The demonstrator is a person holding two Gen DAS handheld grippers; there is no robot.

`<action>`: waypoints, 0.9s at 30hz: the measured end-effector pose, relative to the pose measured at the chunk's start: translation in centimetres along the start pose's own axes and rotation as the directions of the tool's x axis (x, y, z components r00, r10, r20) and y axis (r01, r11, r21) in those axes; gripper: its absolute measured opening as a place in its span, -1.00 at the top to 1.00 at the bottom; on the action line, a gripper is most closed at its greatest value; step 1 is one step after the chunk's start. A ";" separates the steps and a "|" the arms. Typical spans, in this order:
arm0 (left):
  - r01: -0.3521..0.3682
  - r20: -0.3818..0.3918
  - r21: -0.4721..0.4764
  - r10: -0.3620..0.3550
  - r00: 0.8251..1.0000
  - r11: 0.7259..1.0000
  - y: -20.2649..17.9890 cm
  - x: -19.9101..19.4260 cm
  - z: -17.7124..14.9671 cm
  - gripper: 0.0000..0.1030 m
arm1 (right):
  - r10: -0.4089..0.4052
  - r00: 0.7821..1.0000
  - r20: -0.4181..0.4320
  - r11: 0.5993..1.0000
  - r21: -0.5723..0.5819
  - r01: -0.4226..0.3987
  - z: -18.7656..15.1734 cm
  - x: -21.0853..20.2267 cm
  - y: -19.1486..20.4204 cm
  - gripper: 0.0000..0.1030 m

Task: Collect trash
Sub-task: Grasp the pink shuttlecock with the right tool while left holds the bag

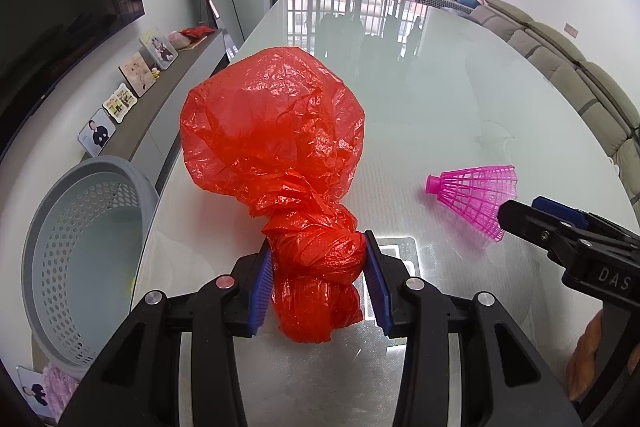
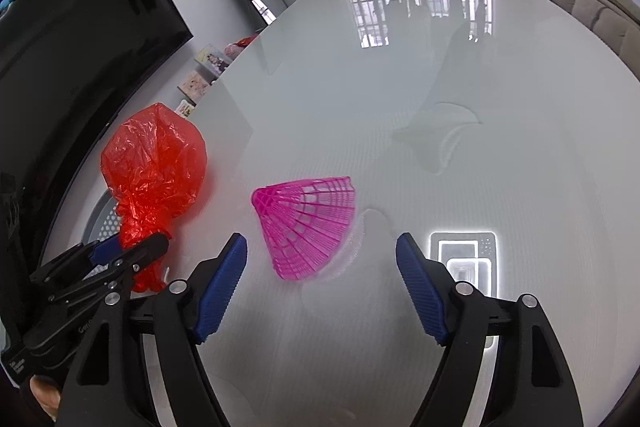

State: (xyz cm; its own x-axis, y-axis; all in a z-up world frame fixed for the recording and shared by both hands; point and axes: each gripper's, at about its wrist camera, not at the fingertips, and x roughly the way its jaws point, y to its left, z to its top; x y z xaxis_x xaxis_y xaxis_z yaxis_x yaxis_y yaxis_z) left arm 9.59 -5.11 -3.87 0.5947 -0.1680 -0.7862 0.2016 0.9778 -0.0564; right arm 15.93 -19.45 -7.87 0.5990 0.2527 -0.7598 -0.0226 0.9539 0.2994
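A puffed-up red plastic bag (image 1: 272, 123) lies on the glossy white table (image 1: 440, 99), its twisted, knotted neck (image 1: 320, 251) pointing toward me. My left gripper (image 1: 320, 255) is shut on that knot, both blue pads pressing its sides. A pink plastic shuttlecock (image 2: 308, 227) lies on its side to the right of the bag. My right gripper (image 2: 320, 251) hovers wide open just short of it, the shuttlecock's skirt between and ahead of the tips, untouched. The left wrist view shows the same shuttlecock (image 1: 476, 199) with my right gripper's fingers (image 1: 520, 215) at its wide end.
A grey perforated basket (image 1: 84, 251) stands on the floor off the table's left edge. Beyond it a low cabinet (image 1: 176, 83) carries photo frames under a wall television (image 2: 80, 39). A sofa (image 1: 580, 83) runs along the right side.
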 end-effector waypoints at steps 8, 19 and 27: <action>0.004 0.007 -0.011 -0.004 1.000 1.000 0.1 -0.2 0.0 0.21 | -0.019 0.998 -0.056 0.999 -0.048 0.016 1.5 2.7 1.0 -0.51; -0.001 0.005 -0.025 0.001 1.000 1.000 0.3 -0.2 0.0 0.21 | -0.096 0.994 -0.057 0.986 -0.139 0.088 2.7 4.7 2.3 -0.51; -0.003 0.006 -0.033 0.003 1.000 0.999 0.2 -0.5 0.0 0.21 | -0.143 0.989 -0.041 0.971 -0.197 0.133 2.6 5.0 3.2 -0.32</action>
State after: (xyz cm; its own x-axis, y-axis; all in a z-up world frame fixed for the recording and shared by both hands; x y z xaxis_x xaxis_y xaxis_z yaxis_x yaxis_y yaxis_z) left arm 9.34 -4.79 -3.44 0.6000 -0.1655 -0.7827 0.1737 0.9820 -0.0744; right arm 20.92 -15.60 -9.19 0.5627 0.1198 -0.8179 -0.1004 0.9920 0.0763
